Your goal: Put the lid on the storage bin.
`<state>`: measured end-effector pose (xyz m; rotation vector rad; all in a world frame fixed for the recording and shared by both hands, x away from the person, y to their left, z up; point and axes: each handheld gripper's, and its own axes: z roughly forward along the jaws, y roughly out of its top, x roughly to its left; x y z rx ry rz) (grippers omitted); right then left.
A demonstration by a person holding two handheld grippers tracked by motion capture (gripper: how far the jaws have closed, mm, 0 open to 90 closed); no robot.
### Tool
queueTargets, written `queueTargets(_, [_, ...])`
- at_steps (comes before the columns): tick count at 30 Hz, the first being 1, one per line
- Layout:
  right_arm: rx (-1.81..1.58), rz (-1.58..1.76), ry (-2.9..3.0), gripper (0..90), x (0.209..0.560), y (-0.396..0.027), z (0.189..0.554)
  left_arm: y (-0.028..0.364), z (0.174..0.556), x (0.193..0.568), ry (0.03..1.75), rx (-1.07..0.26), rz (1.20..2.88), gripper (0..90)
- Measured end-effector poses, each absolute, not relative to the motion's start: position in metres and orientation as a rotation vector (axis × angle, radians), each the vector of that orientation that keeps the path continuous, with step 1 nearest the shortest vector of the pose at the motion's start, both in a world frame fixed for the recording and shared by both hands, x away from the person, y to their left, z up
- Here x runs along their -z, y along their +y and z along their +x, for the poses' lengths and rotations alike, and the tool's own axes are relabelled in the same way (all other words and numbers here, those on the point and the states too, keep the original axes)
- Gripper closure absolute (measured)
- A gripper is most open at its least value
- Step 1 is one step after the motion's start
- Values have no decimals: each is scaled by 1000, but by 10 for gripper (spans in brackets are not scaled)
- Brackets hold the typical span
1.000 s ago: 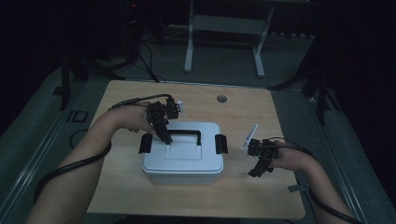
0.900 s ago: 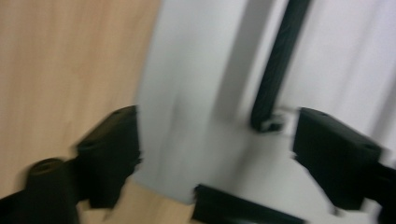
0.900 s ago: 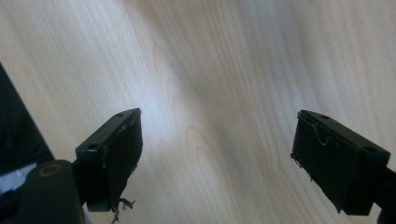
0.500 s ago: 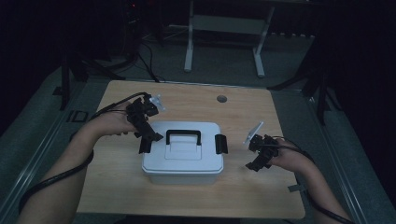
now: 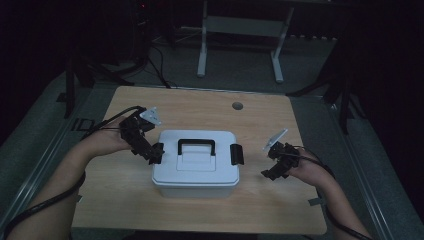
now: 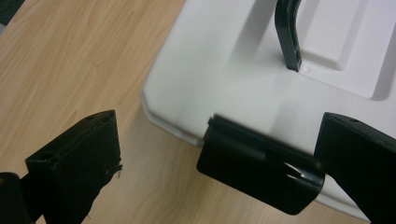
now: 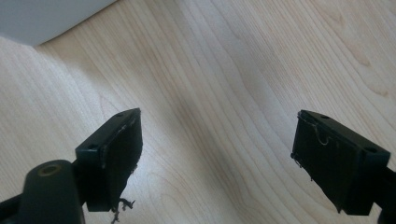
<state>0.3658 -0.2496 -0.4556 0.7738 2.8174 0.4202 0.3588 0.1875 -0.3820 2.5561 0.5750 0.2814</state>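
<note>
- A white plastic box (image 5: pixel 196 162) with a closed lid sits near the middle of a light wooden table (image 5: pixel 280 210), its black carrying handle (image 5: pixel 196 145) lying on top.
- A black latch (image 5: pixel 156 152) is at the box's left end, and a matching right latch (image 5: pixel 236 154) is at the opposite end.
- The left gripper (image 5: pixel 152 152), held in the person's left hand (image 5: pixel 107 142), is at the left end of the box; its jaws have just been opening and stand spread wide.
- In the left gripper view, the left latch (image 6: pixel 259 170) lies between the two jaws, close against one of them; the pads do not press on it, and whether that jaw touches it cannot be told.
- The right gripper (image 5: pixel 272 172), in the right hand (image 5: pixel 305 170), hovers just beside the box's right end, apart from the right latch.
- The right gripper view shows its jaws parted wide over bare wood, grasping nothing, with a corner of the box (image 7: pixel 42 18) at the upper left.
</note>
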Motion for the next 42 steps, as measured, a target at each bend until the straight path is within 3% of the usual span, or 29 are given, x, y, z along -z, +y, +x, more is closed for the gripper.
queueTargets(35, [-530, 886, 2739, 157, 461, -273, 353, 273, 307, 413, 765, -308, 2483, 2])
queueTargets(42, [-540, 899, 2722, 156, 465, -281, 349, 296, 292, 433, 834, -301, 2472, 2])
